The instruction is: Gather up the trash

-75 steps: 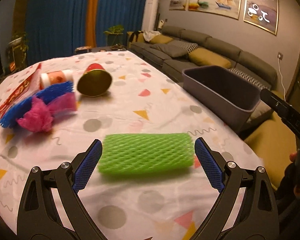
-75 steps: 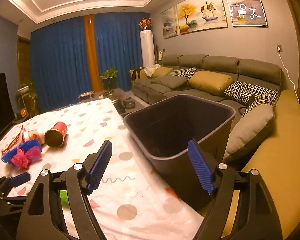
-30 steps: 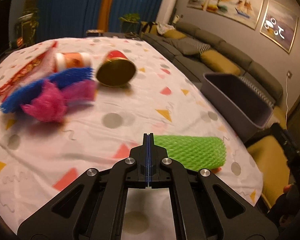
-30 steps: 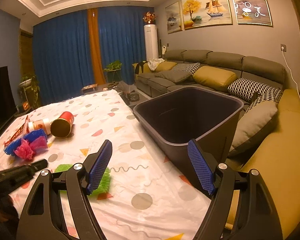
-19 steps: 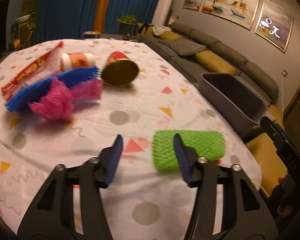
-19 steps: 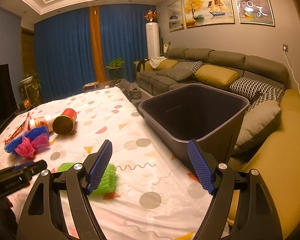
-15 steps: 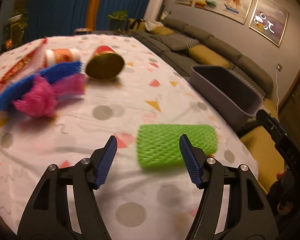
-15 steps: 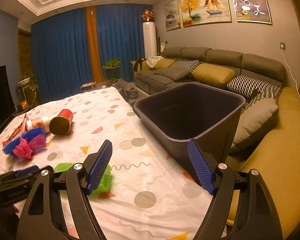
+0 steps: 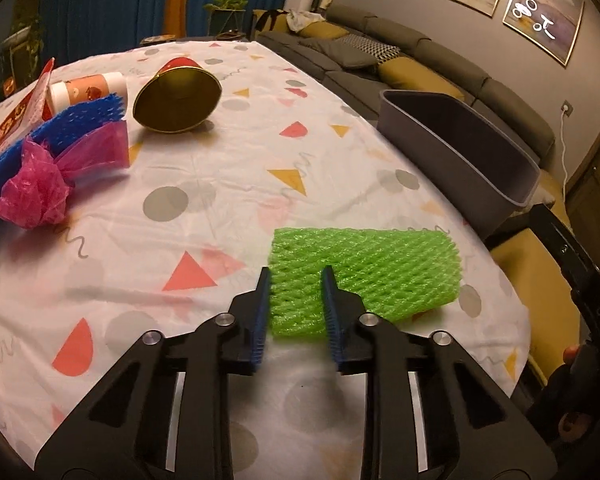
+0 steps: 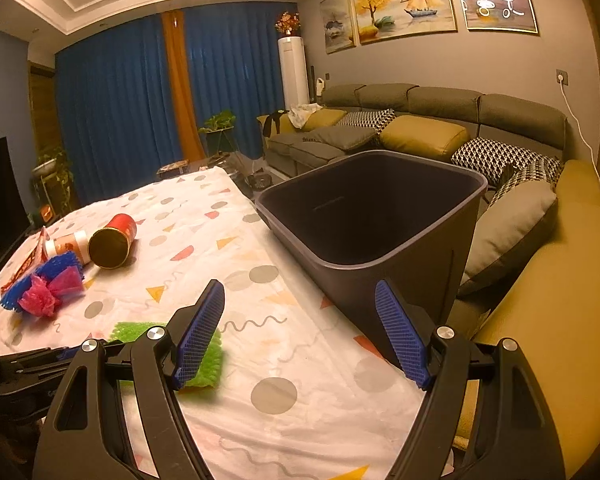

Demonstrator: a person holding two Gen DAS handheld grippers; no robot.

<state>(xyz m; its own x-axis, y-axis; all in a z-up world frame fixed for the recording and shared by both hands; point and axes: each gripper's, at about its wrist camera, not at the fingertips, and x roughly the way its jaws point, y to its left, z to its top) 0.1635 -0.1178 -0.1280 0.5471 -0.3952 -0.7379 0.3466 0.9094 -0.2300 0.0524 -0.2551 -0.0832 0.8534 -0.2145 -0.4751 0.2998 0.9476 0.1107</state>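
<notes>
Green foam net sleeve (image 9: 364, 276) lies flat on the patterned tablecloth (image 9: 204, 184), near the table's near-right edge, long axis running left-right. Left gripper (image 9: 294, 280) is on the sleeve's left end: jaws have just been closing, and the blue pads (image 9: 262, 300) now sit on either side of that end, apparently pinching it. The rest of the sleeve sticks out to the right of the jaws. In the right wrist view the sleeve (image 10: 204, 360) shows partly behind the right gripper's left finger.

Right gripper (image 10: 300, 332) is spread wide, nothing between the pads, hanging above the table's right edge and aimed at the dark grey bin (image 10: 380, 240). Bin stands off the table's right side, just beside the edge, mouth open; what's inside can't be made out.

Far left on the table, well apart from the sleeve: a red can with gold end (image 9: 178, 98) on its side, a small white-capped bottle (image 9: 86, 90) just left of it, a blue foam net (image 9: 60, 130) with a pink crumpled wrapper (image 9: 40, 188) lying on it, and a red flat packet (image 9: 12, 124) at the left edge.

Beyond the bin: grey sofa (image 10: 420, 120) with yellow cushions, blue curtains (image 10: 120, 120) on the far wall.
</notes>
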